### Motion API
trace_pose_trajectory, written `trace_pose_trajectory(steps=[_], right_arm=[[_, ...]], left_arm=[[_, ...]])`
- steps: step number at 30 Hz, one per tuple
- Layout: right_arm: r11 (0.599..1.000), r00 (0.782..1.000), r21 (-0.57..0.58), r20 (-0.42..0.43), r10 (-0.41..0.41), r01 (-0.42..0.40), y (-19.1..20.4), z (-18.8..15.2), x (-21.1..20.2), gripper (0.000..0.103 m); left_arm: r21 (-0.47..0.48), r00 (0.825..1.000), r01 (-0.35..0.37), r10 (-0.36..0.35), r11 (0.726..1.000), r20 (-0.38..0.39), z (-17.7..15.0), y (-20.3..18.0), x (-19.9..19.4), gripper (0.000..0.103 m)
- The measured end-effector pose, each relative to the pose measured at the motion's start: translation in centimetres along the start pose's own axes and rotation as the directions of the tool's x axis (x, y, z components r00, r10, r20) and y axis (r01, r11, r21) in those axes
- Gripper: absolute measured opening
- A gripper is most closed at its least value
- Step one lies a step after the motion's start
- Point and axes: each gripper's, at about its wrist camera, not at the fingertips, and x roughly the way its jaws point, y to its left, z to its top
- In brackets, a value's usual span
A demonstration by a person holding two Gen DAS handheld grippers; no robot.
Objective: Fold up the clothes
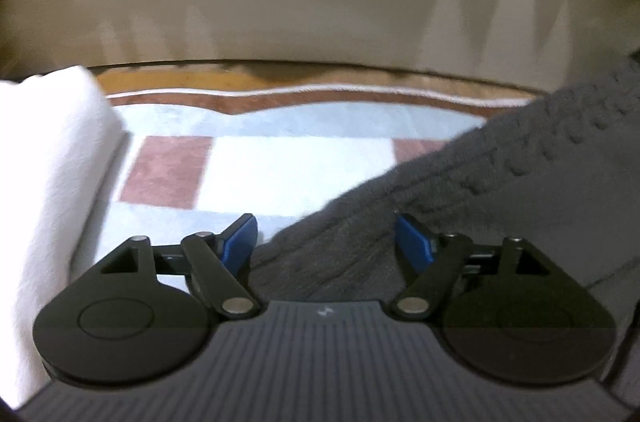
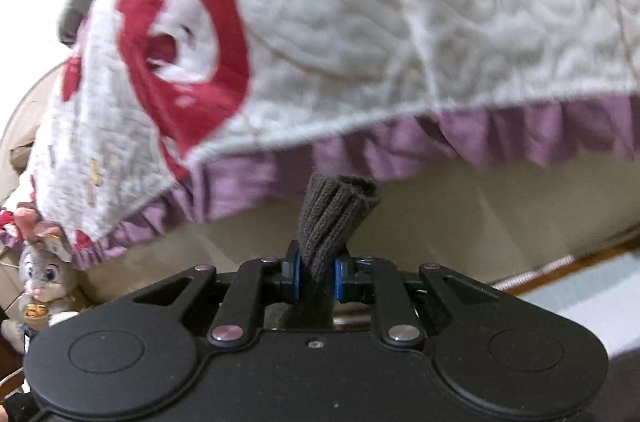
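Note:
A dark grey cable-knit sweater [image 1: 500,190] fills the right side of the left wrist view, draped over the patterned rug. My left gripper [image 1: 325,242] is open, its blue pads [image 1: 240,242] spread wide, and a fold of the sweater lies between them without being pinched. In the right wrist view my right gripper [image 2: 317,272] is shut on a ribbed grey end of the sweater [image 2: 334,214], which sticks up between the blue pads. A folded white cloth [image 1: 52,182] lies at the left of the left wrist view.
A rug [image 1: 280,166] of pale blue, white and pink squares covers the floor. Behind it stands a beige bed base [image 1: 300,10], with a quilted white bedspread [image 2: 360,22] with red patterns and a purple frill hanging over it. A grey plush rabbit [image 2: 42,274] sits at the left.

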Motion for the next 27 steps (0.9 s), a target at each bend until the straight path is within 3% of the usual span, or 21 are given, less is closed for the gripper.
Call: trace_pose_trajectory(steps=[3,6,7,9,10,11,13,16,19,21,23,25,26,27], right_arm=[[1.000,1.000,-0.010,-0.008,0.022,-0.022,0.0,-0.7,0.4,0.018],[0.997,0.997,-0.022,-0.002,0.080,-0.080,0.6,-1.4,0.6,0.018],[0.994,0.994,-0.023,0.003,0.108,-0.108,0.8,-1.8,0.7,0.018],[0.991,0.991,0.001,0.002,0.132,-0.132,1.2,-2.1,0.1,0.018],[0.989,0.989,0.021,0.006,0.148,-0.148,1.4,-2.1,-0.7,0.018],[0.985,0.986,0.045,0.013,0.168,-0.168,1.6,-1.9,-1.6,0.018],[0.970,0.974,0.086,0.050,0.222,-0.226,1.6,-1.3,-4.6,0.018],[0.951,0.959,0.143,0.117,0.257,-0.273,1.3,-1.5,-10.7,0.018],[0.955,0.994,0.279,-0.001,0.108,-0.103,0.3,-3.9,-12.6,0.018],[0.932,0.994,0.359,-0.111,-0.001,0.041,-0.4,-5.8,-13.4,0.019],[0.888,0.968,0.420,-0.228,-0.100,0.190,-1.1,-7.6,-14.3,0.020],[0.822,0.919,0.458,-0.348,-0.184,0.338,-1.8,-9.5,-15.1,0.020],[0.810,0.909,0.460,-0.364,-0.203,0.365,-1.8,-9.6,-15.5,0.023],[0.814,0.913,0.454,-0.351,-0.210,0.362,-1.5,-9.3,-15.9,0.024]], left_arm=[[0.056,0.999,0.008,-0.006,0.998,-0.033,0.3,-1.2,1.0,0.079],[-0.009,0.999,0.007,-0.008,1.000,-0.052,0.5,-1.2,0.9,0.076],[-0.043,0.998,0.015,-0.017,0.999,-0.058,0.4,-1.0,0.8,0.066],[-0.080,0.998,0.013,-0.018,0.997,-0.055,0.4,-1.1,-0.1,0.022],[-0.089,0.999,0.008,-0.012,0.996,-0.049,0.4,-1.2,-0.9,0.013],[-0.104,0.999,-0.001,-0.003,0.995,-0.033,0.4,-1.4,-1.8,0.013],[-0.191,0.995,-0.014,0.033,0.981,0.096,-0.6,-1.9,-5.9,0.013],[-0.366,0.969,0.022,0.071,0.930,0.238,-5.1,-1.7,-10.7,0.014],[-0.503,0.944,0.069,0.106,0.861,0.312,-10.3,-1.6,-14.0,0.016],[-0.541,0.943,0.067,0.124,0.838,0.309,-14.4,-1.0,-14.9,0.018],[-0.555,0.958,0.007,0.153,0.832,0.241,-17.3,-1.2,-14.8,0.018],[-0.608,0.969,0.014,0.141,0.794,0.205,-20.0,-1.0,-14.4,0.017],[-0.643,0.973,0.029,0.125,0.765,0.193,-21.0,-0.7,-14.2,0.019],[-0.673,0.974,0.051,0.112,0.738,0.197,-21.7,-0.3,-14.2,0.020]])
